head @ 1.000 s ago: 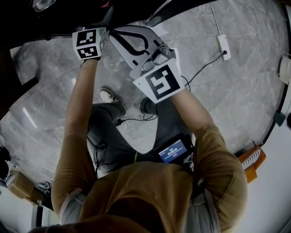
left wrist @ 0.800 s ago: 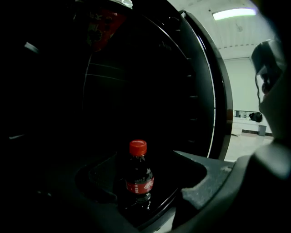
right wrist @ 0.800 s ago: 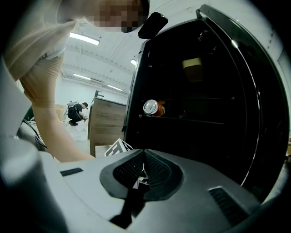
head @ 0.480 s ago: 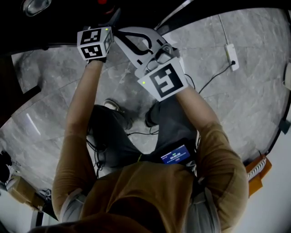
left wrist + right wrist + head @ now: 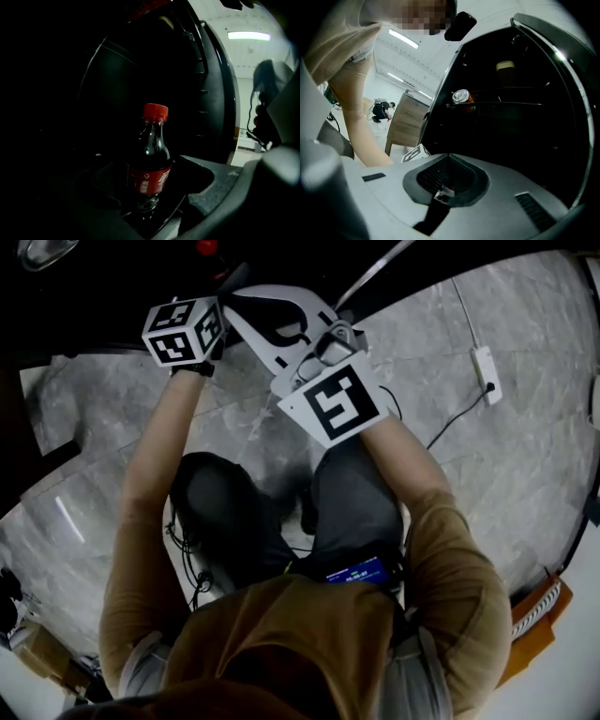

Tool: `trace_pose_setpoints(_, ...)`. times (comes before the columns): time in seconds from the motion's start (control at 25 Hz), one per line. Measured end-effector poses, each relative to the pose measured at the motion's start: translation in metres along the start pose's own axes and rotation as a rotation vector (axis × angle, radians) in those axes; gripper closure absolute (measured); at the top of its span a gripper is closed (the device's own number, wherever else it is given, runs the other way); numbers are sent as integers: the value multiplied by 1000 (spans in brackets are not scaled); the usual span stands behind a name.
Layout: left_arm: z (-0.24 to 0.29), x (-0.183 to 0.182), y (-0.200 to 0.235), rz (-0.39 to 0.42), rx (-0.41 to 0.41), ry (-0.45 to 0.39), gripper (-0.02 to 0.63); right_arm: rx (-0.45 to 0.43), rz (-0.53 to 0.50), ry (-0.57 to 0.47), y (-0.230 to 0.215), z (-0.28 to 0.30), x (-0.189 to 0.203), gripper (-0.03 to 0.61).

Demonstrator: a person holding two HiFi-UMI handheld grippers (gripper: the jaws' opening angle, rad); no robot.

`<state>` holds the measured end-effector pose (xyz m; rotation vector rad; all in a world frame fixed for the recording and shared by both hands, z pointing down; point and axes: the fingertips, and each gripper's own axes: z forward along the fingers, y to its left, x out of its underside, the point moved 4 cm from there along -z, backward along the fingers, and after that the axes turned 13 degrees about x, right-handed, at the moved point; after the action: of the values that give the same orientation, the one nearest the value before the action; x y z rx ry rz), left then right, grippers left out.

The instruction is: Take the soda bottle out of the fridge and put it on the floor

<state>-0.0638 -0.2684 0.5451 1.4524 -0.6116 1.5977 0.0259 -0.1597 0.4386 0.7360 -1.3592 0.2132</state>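
My left gripper (image 5: 154, 218): jaws at widest, just been opening, gripping nothing. Soda bottle (image 5: 152, 154) stands upright in gap between 2 jaws, red cap up, inside dark fridge (image 5: 117, 93); pads not pressing it, far as I see. My right gripper (image 5: 448, 161): jaws closed together, empty, facing open fridge. 1 can (image 5: 461, 96) on upper shelf.
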Motion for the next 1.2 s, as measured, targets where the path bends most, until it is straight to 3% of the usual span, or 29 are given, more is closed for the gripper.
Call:
trace_pose_setpoints(0.16, -6, 11, 2, 130, -12, -1, 311, 3, -16, -25, 3, -2, 8, 577)
trace_pose_setpoints(0.32, -4, 12, 3, 149, 6, -42, 311, 12, -26, -31, 5, 0, 19, 577)
trace_pose_setpoints(0.56, -4, 16, -12, 213, 101, -56, 314, 8, -55, -50, 4, -3, 22, 577)
trace_pose_setpoints(0.92, -24, 22, -30, 201, 203, -76, 314, 74, -32, -87, -9, -9, 23, 577)
trace_pose_setpoints(1.2, -43, 12, -55, 197, 283, -122, 314, 58, -42, -90, -8, -15, 27, 577)
